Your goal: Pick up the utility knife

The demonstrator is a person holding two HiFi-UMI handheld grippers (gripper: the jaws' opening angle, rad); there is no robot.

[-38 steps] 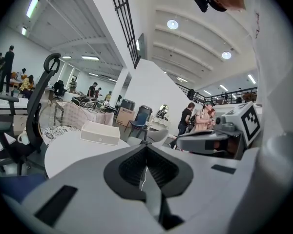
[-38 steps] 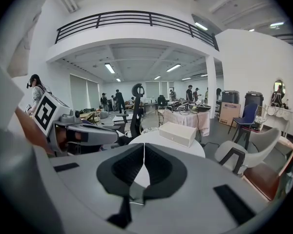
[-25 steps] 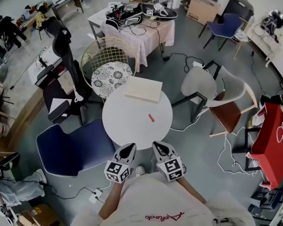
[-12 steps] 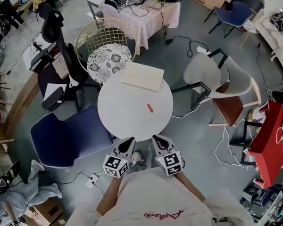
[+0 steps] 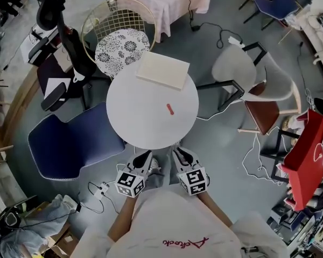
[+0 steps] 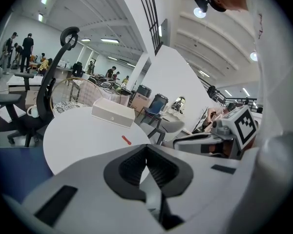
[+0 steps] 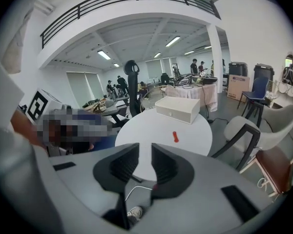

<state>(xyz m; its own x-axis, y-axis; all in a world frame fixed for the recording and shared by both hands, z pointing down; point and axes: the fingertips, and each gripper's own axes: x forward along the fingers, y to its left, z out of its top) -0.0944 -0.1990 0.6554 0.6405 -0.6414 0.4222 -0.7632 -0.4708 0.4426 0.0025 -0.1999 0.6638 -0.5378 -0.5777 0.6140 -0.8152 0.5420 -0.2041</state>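
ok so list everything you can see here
table: 1, white, round, centre
knife: 1, red, on the table, right of centre
box: 1, white, flat, table's far edge
blue chair: 1, left of the table
wire chair: 1, pale, patterned cushion, beyond the table
office chair: 1, black, far left
pale chair: 1, right of the table
brown chair: 1, next to the pale one
cloth table: 1, pinkish, top edge
power strip: 1, white, on the floor
left gripper: jaws together, empty, short of the table
right gripper: jaws opening, nothing between them
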